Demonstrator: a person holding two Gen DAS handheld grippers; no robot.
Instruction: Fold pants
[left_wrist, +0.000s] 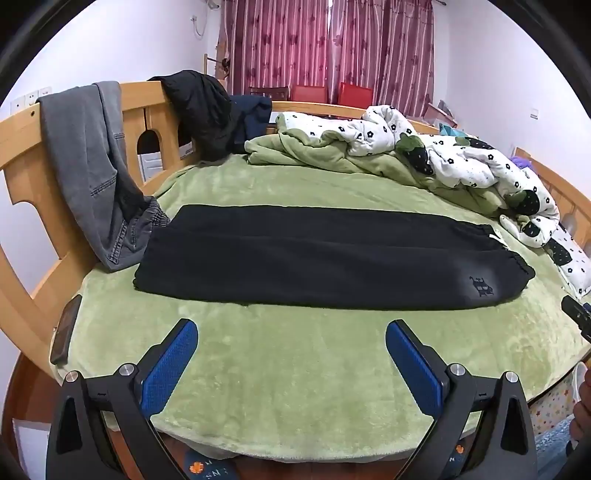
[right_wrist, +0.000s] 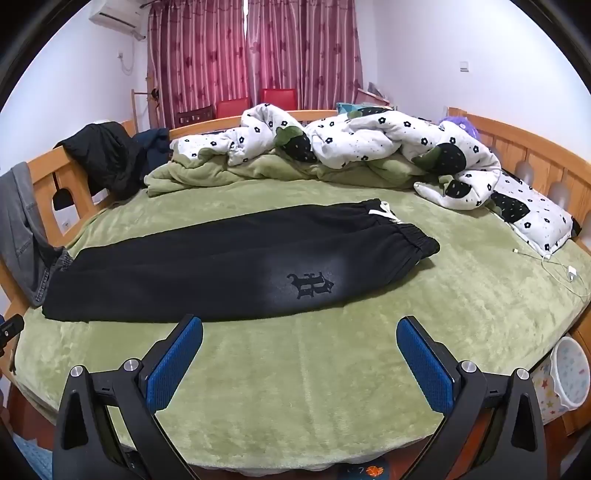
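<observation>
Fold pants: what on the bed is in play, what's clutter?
In play:
- black pants, laid flat along the green blanket, one leg over the other
- left gripper and right gripper, both open, empty

Clutter:
- grey jeans and black jacket over the bed frame
- flowered quilt
- charger cable
- phone
</observation>
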